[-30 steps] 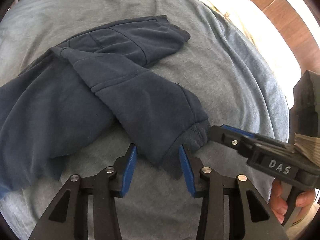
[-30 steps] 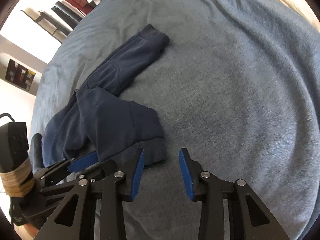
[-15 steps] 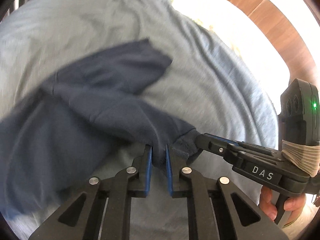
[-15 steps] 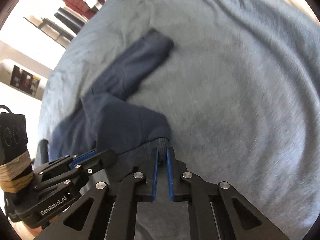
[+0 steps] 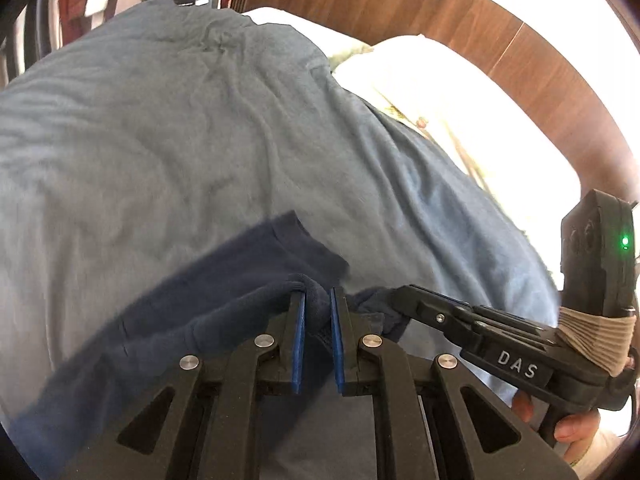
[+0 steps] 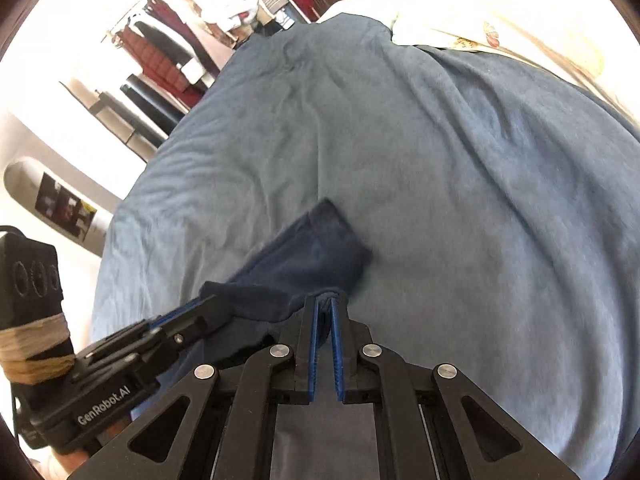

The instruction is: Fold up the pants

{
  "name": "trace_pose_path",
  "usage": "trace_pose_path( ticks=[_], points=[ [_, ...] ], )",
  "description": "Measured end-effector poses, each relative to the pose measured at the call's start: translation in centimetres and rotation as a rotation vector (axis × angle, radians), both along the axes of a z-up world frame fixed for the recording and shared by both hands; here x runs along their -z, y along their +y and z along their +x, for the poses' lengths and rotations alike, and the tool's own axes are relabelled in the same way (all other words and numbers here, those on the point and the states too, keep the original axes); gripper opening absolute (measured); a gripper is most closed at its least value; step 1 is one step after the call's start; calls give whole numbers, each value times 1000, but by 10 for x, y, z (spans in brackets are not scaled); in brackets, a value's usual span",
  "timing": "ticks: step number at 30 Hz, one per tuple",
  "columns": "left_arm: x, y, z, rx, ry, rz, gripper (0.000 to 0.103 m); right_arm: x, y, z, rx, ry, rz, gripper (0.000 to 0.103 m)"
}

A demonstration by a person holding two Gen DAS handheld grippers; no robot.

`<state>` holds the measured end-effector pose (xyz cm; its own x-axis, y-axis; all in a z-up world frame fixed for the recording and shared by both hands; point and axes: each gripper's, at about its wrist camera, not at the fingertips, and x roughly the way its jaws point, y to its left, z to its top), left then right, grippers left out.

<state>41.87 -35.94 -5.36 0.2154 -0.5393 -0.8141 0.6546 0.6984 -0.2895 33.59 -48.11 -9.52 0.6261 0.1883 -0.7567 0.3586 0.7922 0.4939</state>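
Note:
Dark navy pants (image 5: 224, 300) lie on a grey-blue bed cover (image 5: 160, 128). My left gripper (image 5: 317, 300) is shut on the cuff edge of one leg and holds it lifted. My right gripper (image 6: 324, 306) is shut on the same cuff edge a little to the right, and it shows in the left wrist view (image 5: 404, 300). The other leg's cuff (image 6: 328, 236) lies flat on the cover just beyond both grippers. The waist end of the pants is hidden below the grippers.
White pillows (image 5: 432, 92) lie at the head of the bed against a wooden headboard (image 5: 500, 36). A clothes rack (image 6: 208, 28) with hanging garments stands past the far side of the bed. The bed cover (image 6: 480, 200) stretches wide to the right.
Both grippers were open around the cuff, then shut on it. They have since lifted it and carried it forward over the other leg, toward its cuff.

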Motion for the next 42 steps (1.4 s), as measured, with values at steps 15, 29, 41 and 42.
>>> trace_pose_path(
  ticks=[15, 29, 41, 42],
  points=[
    [43, -32, 62, 14, 42, 74, 13, 32, -25, 55, 1, 28, -80, 8],
    [46, -49, 81, 38, 50, 48, 61, 36, -38, 63, 19, 63, -114, 9],
    [4, 37, 62, 97, -70, 147, 62, 4, -11, 60, -92, 67, -211, 29],
    [4, 49, 60, 101, -73, 166, 62, -2, -3, 61, -119, 57, -232, 29]
  ],
)
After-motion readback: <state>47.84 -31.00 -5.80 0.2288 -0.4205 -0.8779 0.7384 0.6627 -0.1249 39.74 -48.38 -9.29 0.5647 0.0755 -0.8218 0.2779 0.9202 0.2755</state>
